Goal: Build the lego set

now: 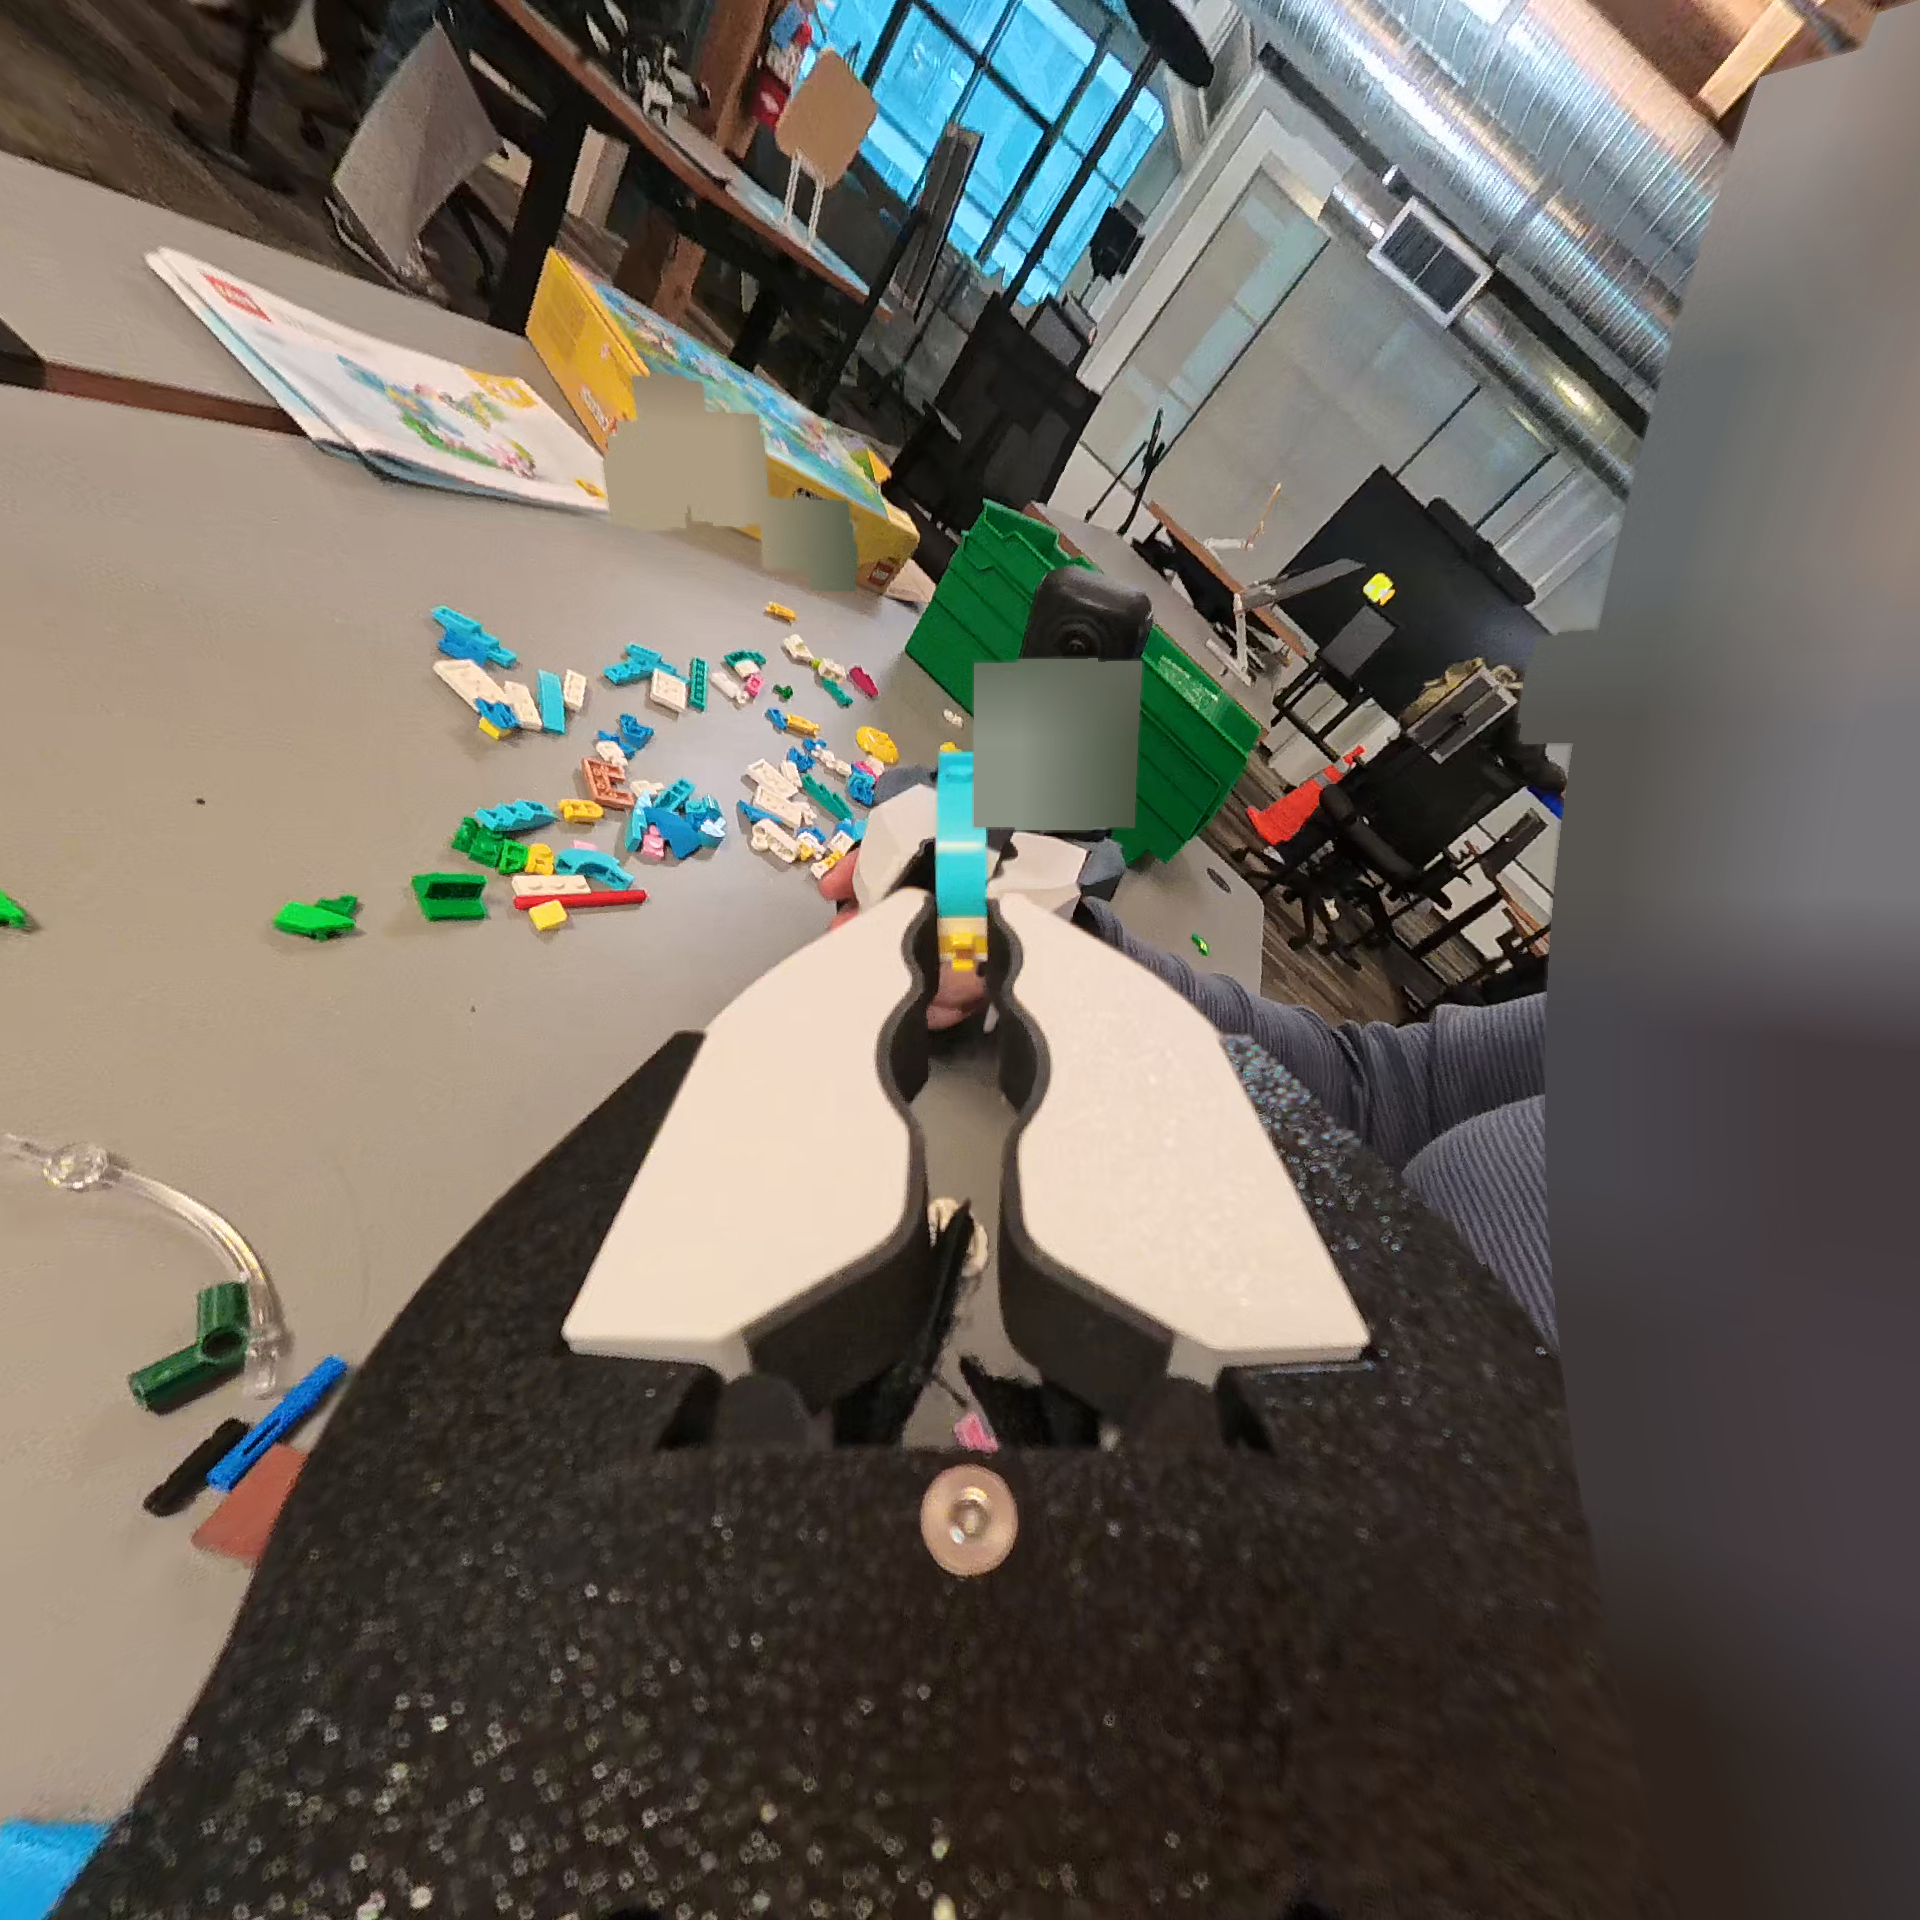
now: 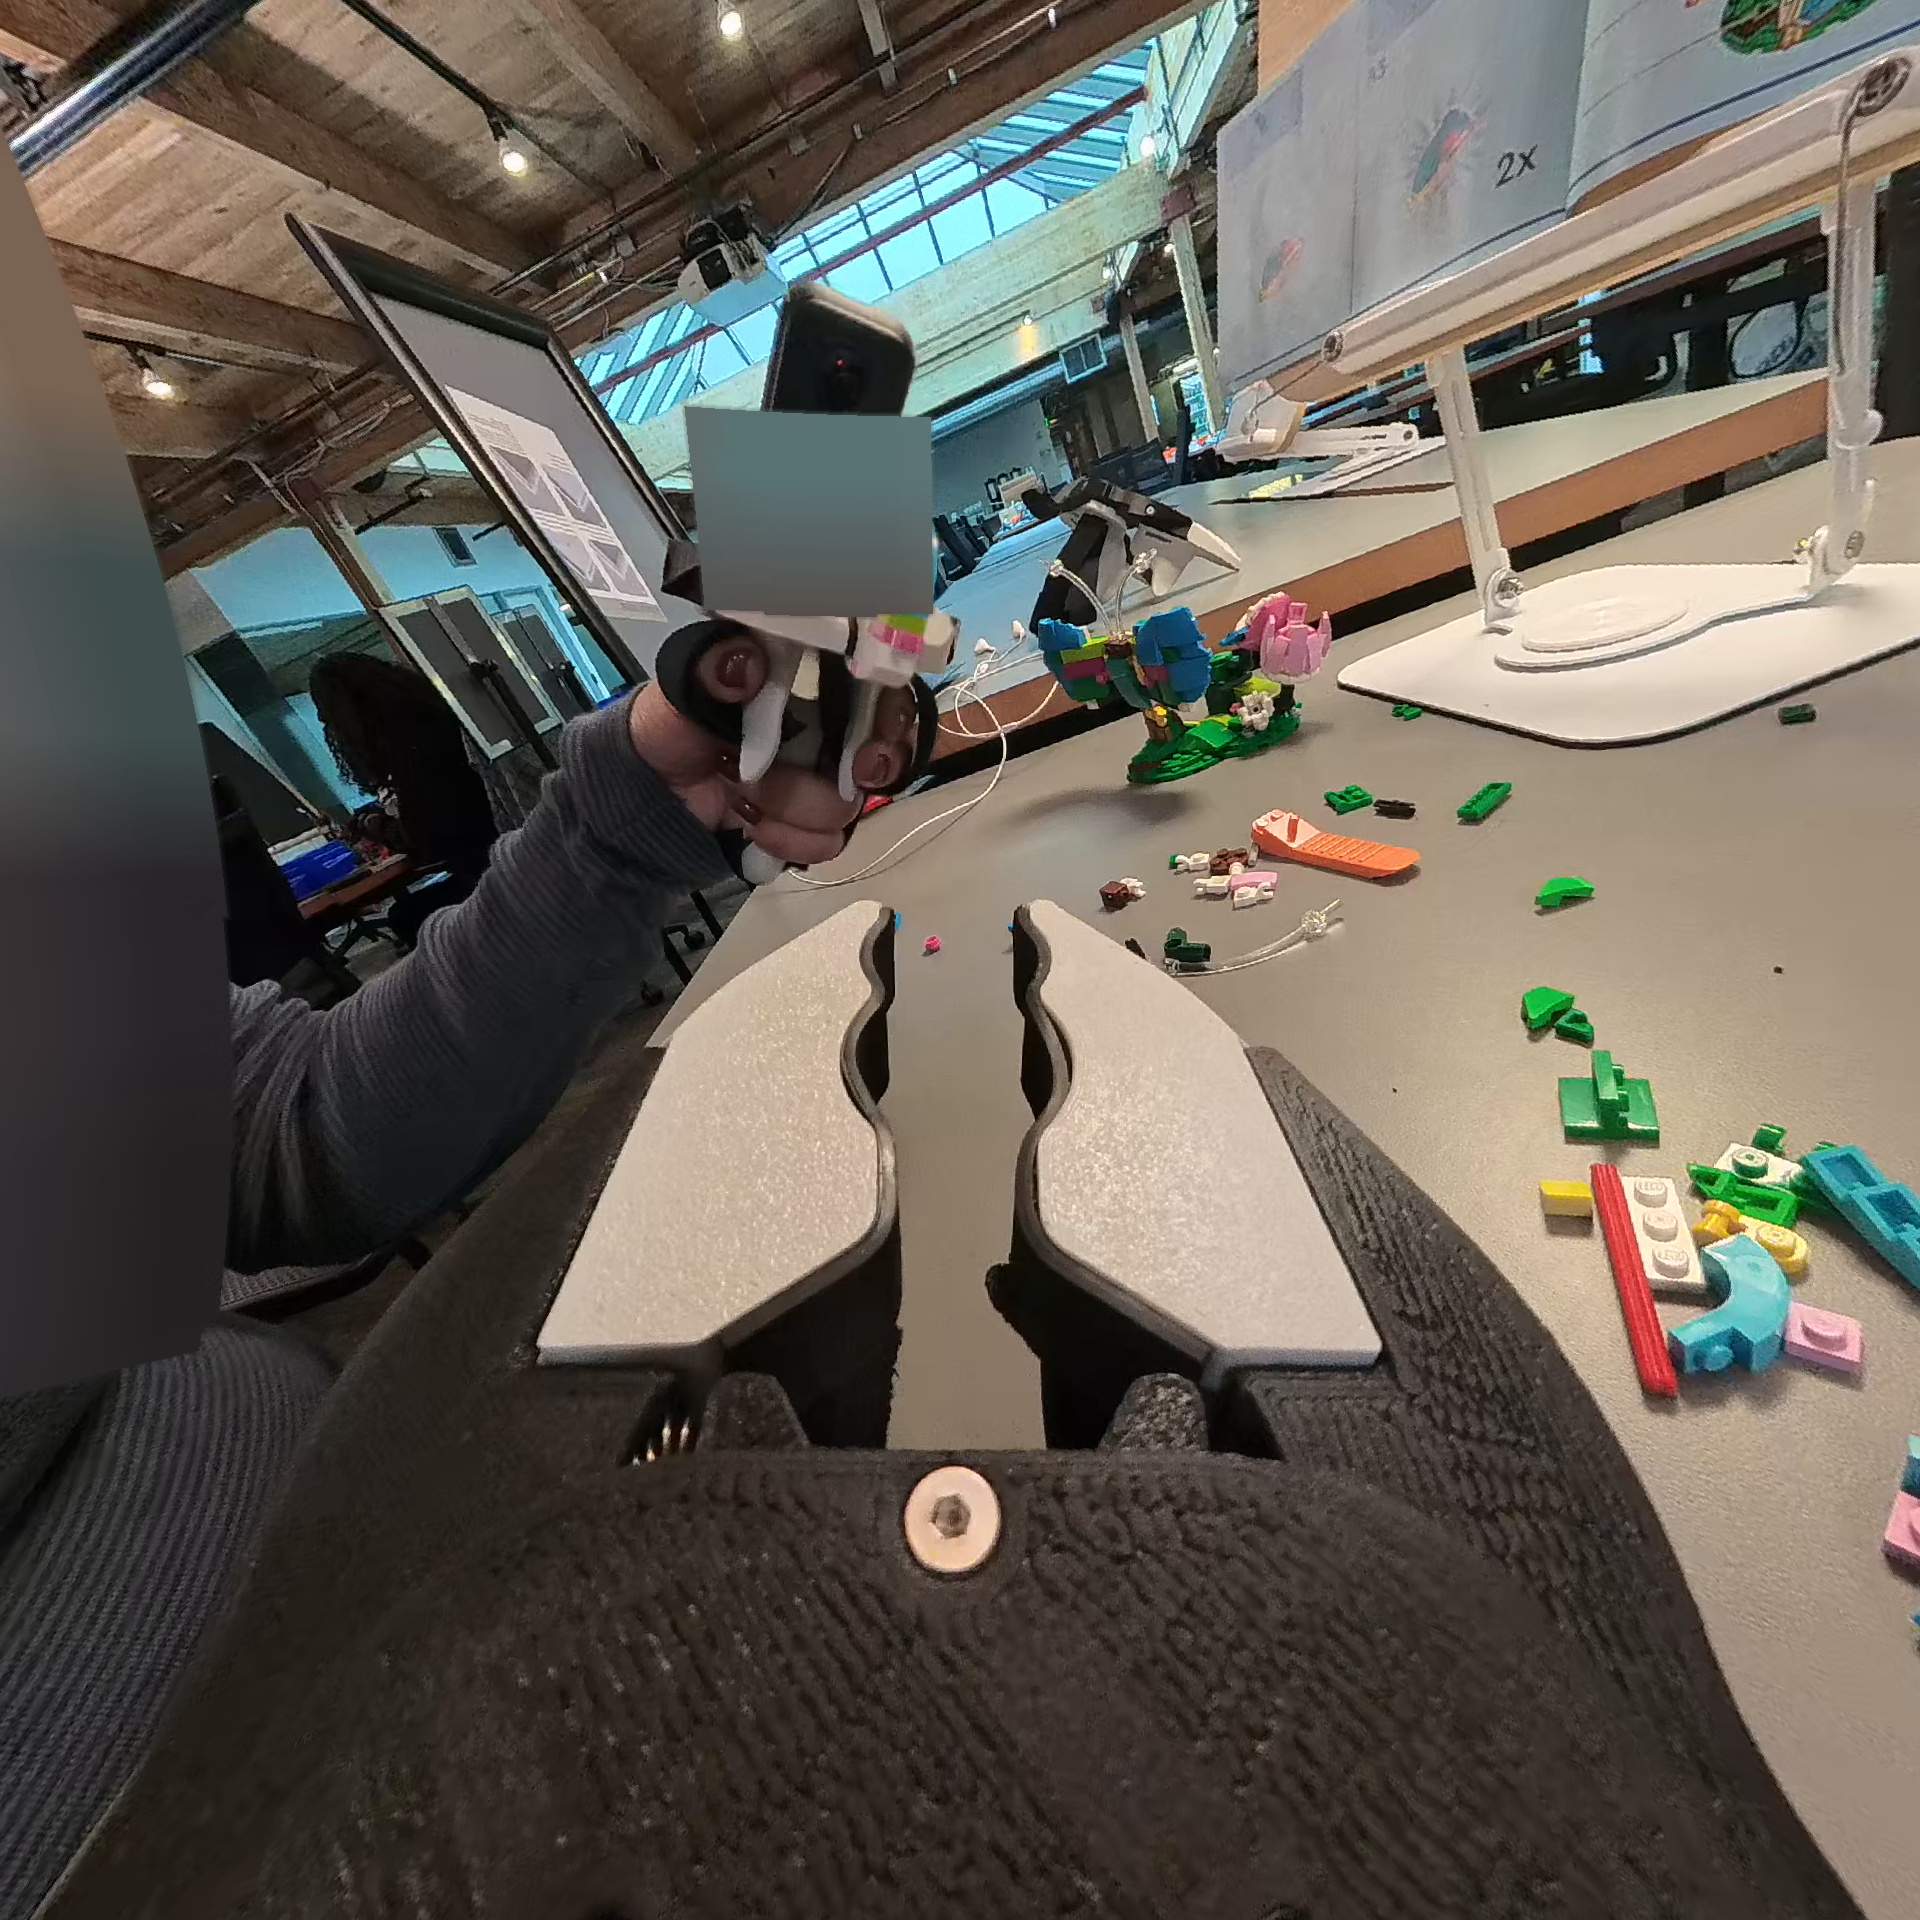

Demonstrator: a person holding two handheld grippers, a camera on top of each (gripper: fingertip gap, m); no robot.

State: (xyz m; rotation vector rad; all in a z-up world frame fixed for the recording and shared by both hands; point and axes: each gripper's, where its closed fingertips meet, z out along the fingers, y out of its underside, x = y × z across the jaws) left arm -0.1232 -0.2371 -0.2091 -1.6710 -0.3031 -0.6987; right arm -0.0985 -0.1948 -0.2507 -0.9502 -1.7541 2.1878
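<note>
Left gripper point(image 1: 961, 930) is clamped on a small sub-assembly point(image 1: 958, 831), a turquoise curved piece with yellow bits at its base, lifted clear of the grey table point(image 1: 260, 1039), its long axis poking straight out past the fingertips. Right gripper point(image 2: 951, 920) hangs empty, jaws parted, just above the table. From its camera the left gripper shows up and to the left, the held piece pointing right. Loose bricks point(image 2: 1714, 1247) lie on the right gripper's right side, so that arm is nearer for fetching the next part. The finished flower model point(image 2: 1184, 675) stands farther back.
</note>
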